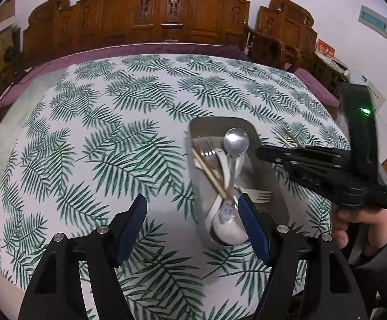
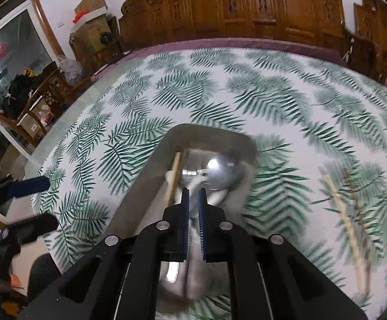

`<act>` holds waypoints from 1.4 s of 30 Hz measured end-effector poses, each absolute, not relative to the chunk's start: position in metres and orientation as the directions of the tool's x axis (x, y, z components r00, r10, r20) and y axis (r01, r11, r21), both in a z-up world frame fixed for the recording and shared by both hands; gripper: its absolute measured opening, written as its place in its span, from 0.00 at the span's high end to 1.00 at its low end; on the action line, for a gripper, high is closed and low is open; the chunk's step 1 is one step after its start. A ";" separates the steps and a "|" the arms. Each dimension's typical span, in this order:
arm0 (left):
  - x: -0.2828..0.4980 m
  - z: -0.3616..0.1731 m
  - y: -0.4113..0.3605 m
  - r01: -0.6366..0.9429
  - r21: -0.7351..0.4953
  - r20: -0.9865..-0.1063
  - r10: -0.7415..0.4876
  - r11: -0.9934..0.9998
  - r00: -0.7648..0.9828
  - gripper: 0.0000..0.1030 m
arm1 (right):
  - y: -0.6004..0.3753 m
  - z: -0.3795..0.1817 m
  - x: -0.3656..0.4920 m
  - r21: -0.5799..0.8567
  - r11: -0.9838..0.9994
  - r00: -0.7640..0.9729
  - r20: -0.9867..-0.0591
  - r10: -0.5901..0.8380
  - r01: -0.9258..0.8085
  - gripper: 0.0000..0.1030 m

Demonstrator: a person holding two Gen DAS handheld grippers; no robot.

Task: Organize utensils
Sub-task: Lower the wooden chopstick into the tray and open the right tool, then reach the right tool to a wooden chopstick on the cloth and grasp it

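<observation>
The right tongs (image 2: 193, 194) stand narrow over the tray (image 1: 270, 186) of heaped utensils (nothing visibly gripped), while the left tongs (image 1: 193, 213) gape wide and empty. Two chopsticks (image 2: 345, 221) lie on the bench (image 1: 86, 133) at three o'clock; a clumsy pinch could roll them.

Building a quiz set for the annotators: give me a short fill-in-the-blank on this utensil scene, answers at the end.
1. The metal spoon lies in the grey ____.
2. The tablecloth bears a green ____ print.
3. The chopsticks on the cloth lie to the ____ of the tray in the right wrist view.
4. The left gripper hovers with its jaws ____.

Missing words: tray; leaf; right; open
</observation>
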State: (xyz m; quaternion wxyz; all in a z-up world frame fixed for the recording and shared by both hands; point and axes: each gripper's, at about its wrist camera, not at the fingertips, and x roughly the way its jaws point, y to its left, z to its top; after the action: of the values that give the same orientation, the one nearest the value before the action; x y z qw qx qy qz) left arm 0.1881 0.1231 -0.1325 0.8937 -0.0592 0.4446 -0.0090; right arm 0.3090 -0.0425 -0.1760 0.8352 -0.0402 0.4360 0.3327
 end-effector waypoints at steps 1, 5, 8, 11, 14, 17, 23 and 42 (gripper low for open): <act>0.190 -0.131 0.119 -0.029 -0.116 -0.792 -0.075 0.993 0.606 0.34 | -0.050 -0.174 0.309 0.212 0.778 0.408 -0.753 0.515 -0.591 0.91; 0.196 -0.129 0.103 -0.003 -0.121 -0.785 -0.094 0.993 0.612 0.32 | -0.090 -0.169 0.313 0.167 0.797 0.448 -0.752 0.484 -0.580 0.91; 0.204 -0.128 0.088 0.015 -0.119 -0.783 -0.103 0.993 0.614 0.31 | -0.118 -0.170 0.320 0.136 0.815 0.469 -0.759 0.451 -0.563 0.91; 0.212 -0.129 0.074 0.026 -0.122 -0.780 -0.112 0.992 0.616 0.28 | -0.144 -0.172 0.327 0.127 0.830 0.483 -0.761 0.433 -0.543 0.81; 0.219 -0.130 0.057 0.040 -0.125 -0.779 -0.123 0.991 0.615 0.26 | -0.169 -0.177 0.334 0.116 0.847 0.497 -0.765 0.409 -0.519 0.77; 0.228 -0.134 0.042 0.053 -0.126 -0.784 -0.132 0.991 0.607 0.26 | -0.189 -0.183 0.342 0.109 0.860 0.502 -0.772 0.389 -0.498 0.77; 0.247 -0.147 0.016 0.072 -0.133 -0.797 -0.150 0.988 0.586 0.26 | -0.219 -0.204 0.357 0.101 0.869 0.480 -0.800 0.361 -0.485 0.77; 0.317 -0.190 -0.052 0.111 -0.144 -0.847 -0.181 0.983 0.499 0.26 | -0.232 -0.248 0.377 0.045 0.826 0.405 -0.856 0.323 -0.563 0.94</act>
State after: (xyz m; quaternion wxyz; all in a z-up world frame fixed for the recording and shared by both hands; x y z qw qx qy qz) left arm 0.3166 -0.0516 -0.1900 0.8651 -0.0351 0.4932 -0.0845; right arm 0.3773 -0.2322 -0.2482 0.8285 -0.1260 0.4758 0.2671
